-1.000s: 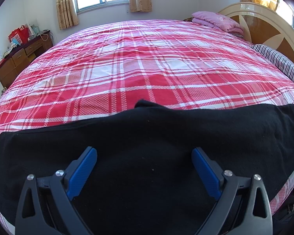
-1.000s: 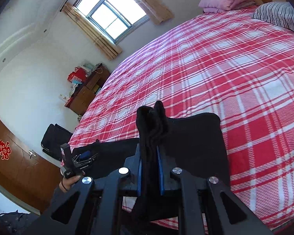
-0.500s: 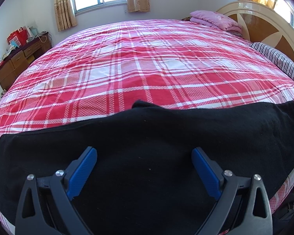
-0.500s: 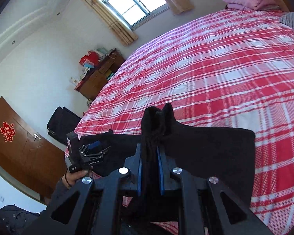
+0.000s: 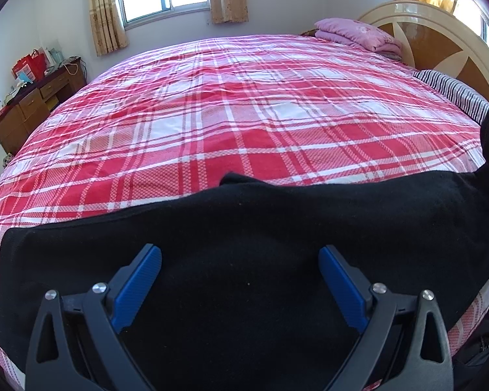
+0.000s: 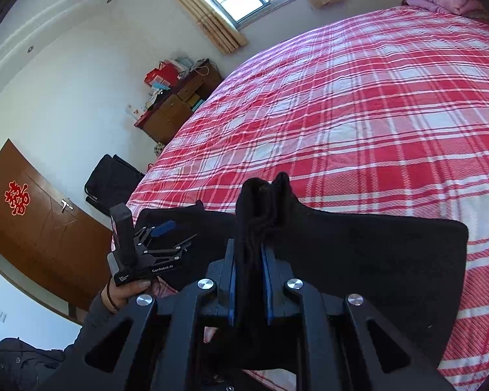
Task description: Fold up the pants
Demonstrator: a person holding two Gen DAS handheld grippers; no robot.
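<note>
Black pants [image 5: 244,238] lie along the near edge of a bed with a red plaid cover [image 5: 244,114]. My left gripper [image 5: 239,259] is open, hovering just above the middle of the pants, holding nothing. My right gripper [image 6: 249,260] is shut on a bunched end of the pants [image 6: 264,208] and holds it lifted above the bed. The rest of the pants [image 6: 375,260] spreads flat to its right. The left gripper [image 6: 166,234] shows in the right wrist view, held in a hand at the bed's near edge.
A folded pink blanket [image 5: 358,34] and a striped pillow [image 5: 453,93] lie by the headboard [image 5: 440,39]. A wooden desk [image 5: 32,101] with red bags stands left of the bed. A black bag [image 6: 111,182] and a door [image 6: 32,224] are at the left.
My right gripper has carried the lifted pants end leftward, toward the left gripper. More of the pants now lies folded to its right. The left gripper has barely moved.
</note>
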